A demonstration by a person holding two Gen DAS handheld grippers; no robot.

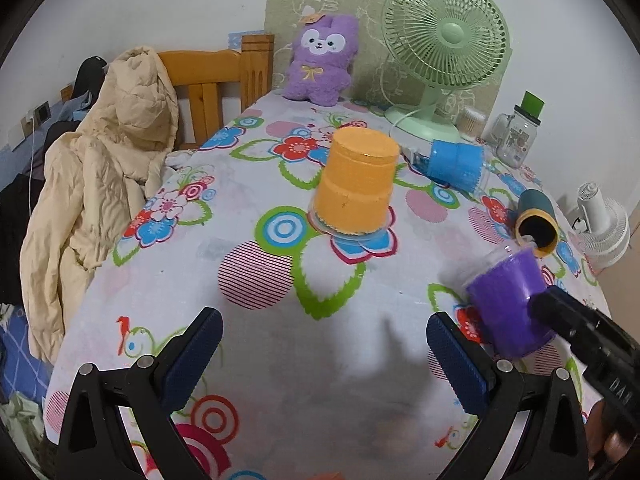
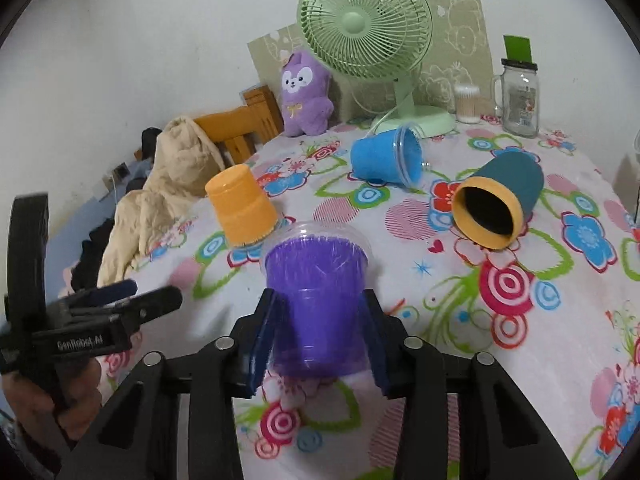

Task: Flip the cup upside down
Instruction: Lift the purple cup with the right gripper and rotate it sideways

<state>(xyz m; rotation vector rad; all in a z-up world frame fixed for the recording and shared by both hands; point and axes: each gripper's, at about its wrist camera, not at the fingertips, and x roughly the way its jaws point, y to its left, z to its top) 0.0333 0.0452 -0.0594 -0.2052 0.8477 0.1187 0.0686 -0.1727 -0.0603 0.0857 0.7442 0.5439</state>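
While the right claw (image 2: 318, 332) grips a purple cup (image 2: 316, 300) by its lower body, one blue pad on each side, the cup is held above a desk (image 2: 420, 320) covered in a bright flower-print cloth. Its mouth points away from the camera, toward the middle of the desk, with a clear plastic rim around the opening. From the left wrist view the same purple cup (image 1: 506, 300) appears at the right edge, tilted, with the black body of the right claw (image 1: 548, 312) closed around it.

The left claw (image 1: 324, 356) is spread wide with nothing between its two blue pads, low over the near part of the desk (image 1: 280, 360). In the right wrist view it shows at the far left as a black tool (image 2: 120, 300) held in a hand (image 2: 52, 400).

An orange cup (image 1: 354, 184) stands upside down near the middle of the desk, just beyond the purple cup. A blue cup (image 2: 386, 158) lies on its side farther back, near the base of a green fan (image 2: 364, 20). A dark teal cup (image 2: 498, 204) with a yellow rim lies on its side to the right, mouth open toward the camera. A purple plush toy (image 1: 320, 60) sits at the back edge beside the fan, and a glass jar (image 2: 520, 96) stands at the back right. A cream quilted coat (image 1: 100, 168) hangs over a wooden chair (image 1: 216, 76) to the left of the desk.
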